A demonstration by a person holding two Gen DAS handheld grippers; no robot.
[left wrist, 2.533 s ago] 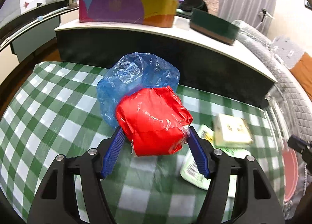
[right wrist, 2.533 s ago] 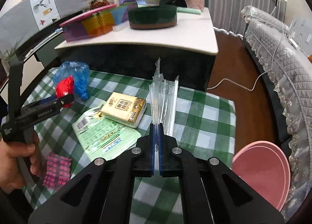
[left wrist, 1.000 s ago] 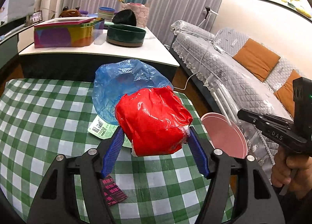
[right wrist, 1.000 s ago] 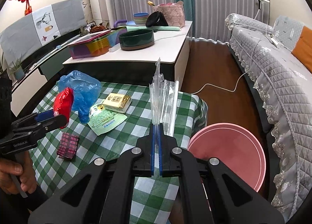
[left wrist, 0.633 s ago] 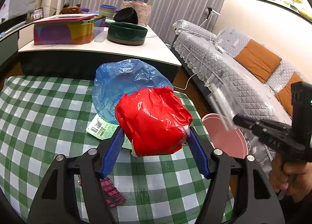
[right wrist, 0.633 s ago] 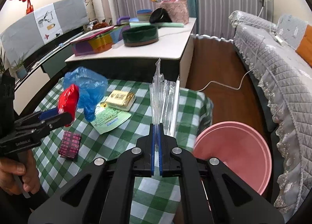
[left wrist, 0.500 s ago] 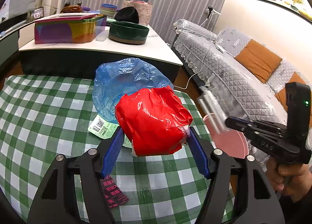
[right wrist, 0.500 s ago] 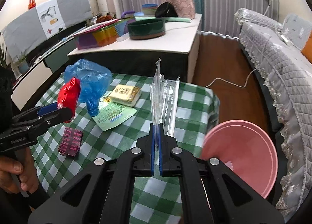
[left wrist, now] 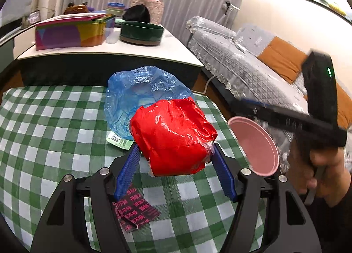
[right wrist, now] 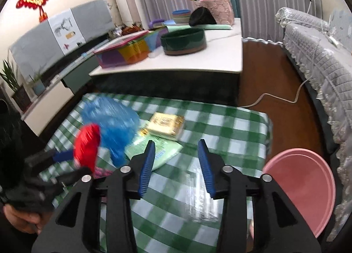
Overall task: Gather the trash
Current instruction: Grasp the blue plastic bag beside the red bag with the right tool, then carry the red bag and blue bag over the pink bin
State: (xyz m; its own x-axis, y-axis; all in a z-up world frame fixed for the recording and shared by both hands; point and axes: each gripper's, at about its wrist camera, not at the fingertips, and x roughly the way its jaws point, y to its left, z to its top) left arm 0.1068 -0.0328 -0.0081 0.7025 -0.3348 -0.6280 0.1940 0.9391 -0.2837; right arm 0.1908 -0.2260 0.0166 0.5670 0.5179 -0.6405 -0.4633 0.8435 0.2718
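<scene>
My left gripper (left wrist: pixel 176 162) is shut on a crumpled red plastic bag (left wrist: pixel 173 136) and holds it above the green checked table (left wrist: pixel 50 134). It also shows in the right wrist view (right wrist: pixel 87 145). My right gripper (right wrist: pixel 176 162) is open and empty; a blurred clear plastic wrapper (right wrist: pixel 200 195) is just below it, over the table's right edge. A pink bin (right wrist: pixel 303 189) stands on the floor to the right, also in the left wrist view (left wrist: pixel 255 145). A blue plastic bag (left wrist: pixel 140 96), a yellow packet (right wrist: pixel 166 125), a green wrapper (right wrist: pixel 162 150) and a dark pink-printed wrapper (left wrist: pixel 134 211) lie on the table.
A white-topped cabinet (right wrist: pixel 198 55) stands behind the table, with a colourful tin (left wrist: pixel 70 32) and a dark green bowl (right wrist: pixel 183 40) on it. A grey covered sofa (left wrist: pixel 246 66) runs along the right. A cable (right wrist: pixel 277 99) lies on the wooden floor.
My right gripper has opened and let go of the clear wrapper, which now drops below the fingers. The left gripper still holds the red bag and has shifted slightly.
</scene>
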